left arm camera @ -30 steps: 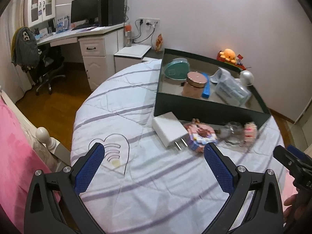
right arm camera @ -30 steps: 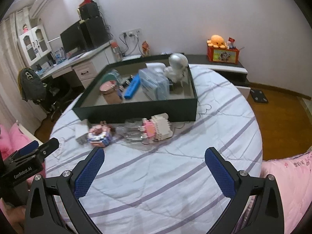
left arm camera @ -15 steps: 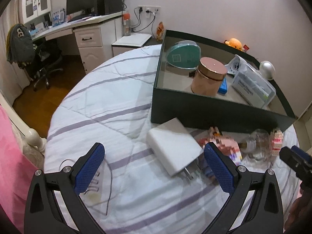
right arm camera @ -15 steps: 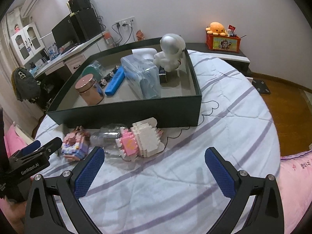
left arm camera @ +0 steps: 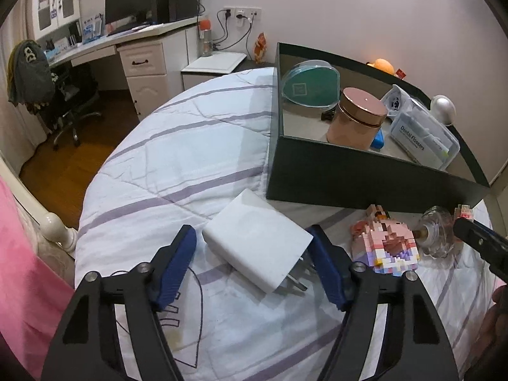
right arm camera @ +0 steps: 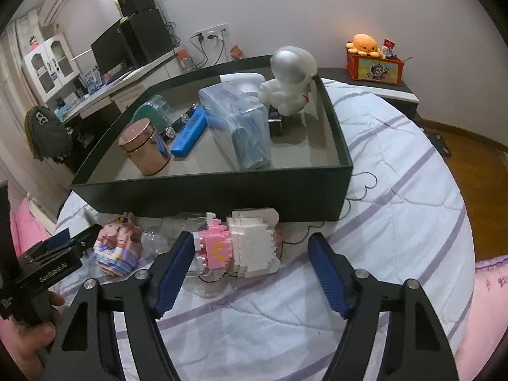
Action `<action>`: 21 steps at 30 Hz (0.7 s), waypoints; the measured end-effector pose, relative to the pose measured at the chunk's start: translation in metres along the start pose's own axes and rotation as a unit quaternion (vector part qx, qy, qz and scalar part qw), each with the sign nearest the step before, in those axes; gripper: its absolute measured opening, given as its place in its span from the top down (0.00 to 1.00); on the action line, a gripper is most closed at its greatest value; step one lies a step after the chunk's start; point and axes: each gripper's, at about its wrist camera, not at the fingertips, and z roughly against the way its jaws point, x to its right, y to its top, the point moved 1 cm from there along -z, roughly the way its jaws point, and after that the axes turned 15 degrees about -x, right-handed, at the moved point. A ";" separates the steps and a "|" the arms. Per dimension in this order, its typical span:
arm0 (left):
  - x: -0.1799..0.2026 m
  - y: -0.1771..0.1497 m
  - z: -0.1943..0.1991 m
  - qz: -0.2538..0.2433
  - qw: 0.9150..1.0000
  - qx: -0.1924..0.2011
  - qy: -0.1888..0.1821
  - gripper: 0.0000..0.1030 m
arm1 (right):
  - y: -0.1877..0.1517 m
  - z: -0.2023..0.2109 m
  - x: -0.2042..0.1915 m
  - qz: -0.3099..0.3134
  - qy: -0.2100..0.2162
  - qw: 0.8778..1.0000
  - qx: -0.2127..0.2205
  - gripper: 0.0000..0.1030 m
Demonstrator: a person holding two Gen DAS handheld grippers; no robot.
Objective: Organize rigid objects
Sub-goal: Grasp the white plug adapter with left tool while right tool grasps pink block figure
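1. around the bed, a desk (left arm camera: 152, 31) with a monitor (left arm camera: 127, 3) and a swivel chair (left arm camera: 63, 101) stand at the far left; an orange plush octopus (right arm camera: 363, 43) sits on a printed box by the wall
2. beside the dark tray's (right arm camera: 206, 195) front wall lie a white charger (left arm camera: 257, 243), a pastel block figure (left arm camera: 385, 244), a clear glass bottle (left arm camera: 436, 233) and a pink-and-white block toy (right arm camera: 241, 244) on the striped quilt (left arm camera: 177, 158)
3. inside the tray: a rose-gold jar (right arm camera: 144, 146), a blue bar (right arm camera: 189, 131), a teal round case (left arm camera: 309, 84), a dental flosser box (left arm camera: 422, 136), a silver astronaut figure (right arm camera: 289, 77)
4. left gripper (left arm camera: 254, 266) points down, jaws closing around the charger, pads not yet pressing
5. right gripper (right arm camera: 250, 268) likewise closing, the block toy between its fingers, untouched
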 end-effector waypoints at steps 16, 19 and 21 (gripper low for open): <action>-0.009 -0.016 0.014 0.000 1.000 0.009 -0.025 0.37 | -0.010 0.008 0.000 -0.005 0.048 0.999 0.003 0.43; -0.011 -0.018 0.020 0.002 1.000 0.010 -0.028 0.37 | -0.014 0.017 0.000 -0.005 0.050 0.999 0.009 0.43; -0.011 -0.019 0.028 0.001 0.999 0.015 -0.031 0.37 | -0.015 0.025 -0.001 -0.002 0.049 0.999 0.015 0.43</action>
